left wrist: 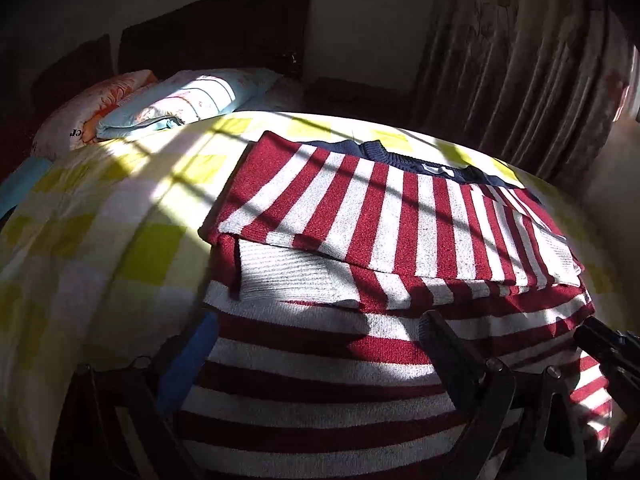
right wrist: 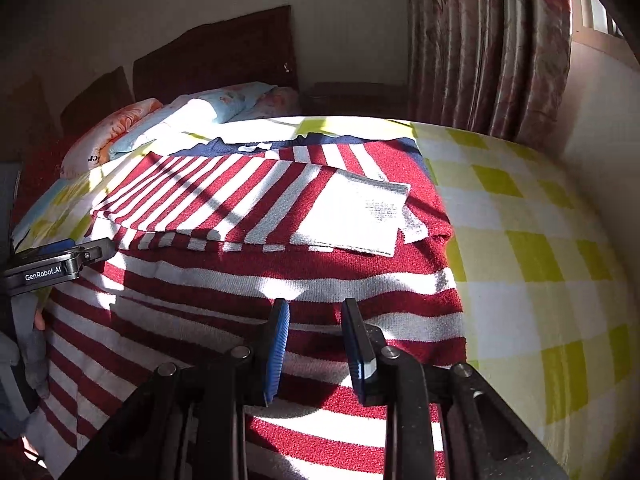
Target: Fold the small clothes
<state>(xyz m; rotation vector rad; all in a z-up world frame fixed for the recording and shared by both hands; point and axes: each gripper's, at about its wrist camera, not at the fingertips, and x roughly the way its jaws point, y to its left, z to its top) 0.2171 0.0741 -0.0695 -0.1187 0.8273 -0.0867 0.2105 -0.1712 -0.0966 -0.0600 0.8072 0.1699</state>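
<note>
Red-and-white striped sweater lies flat on the checked bedspread, sleeves folded across its chest. Left gripper sits at the sweater's left edge, its opening indeterminable. Right gripper, jaws slightly parted and empty, hovers above the sweater's lower body.

The sweater lay spread on the bed, its collar at twelve o'clock and both sleeves folded across its upper half. Pillows lay at ten o'clock beyond it, before the headboard. The curtain hung at one o'clock. The right gripper hovered over the sweater's lower half; the left gripper was at nine o'clock.
</note>
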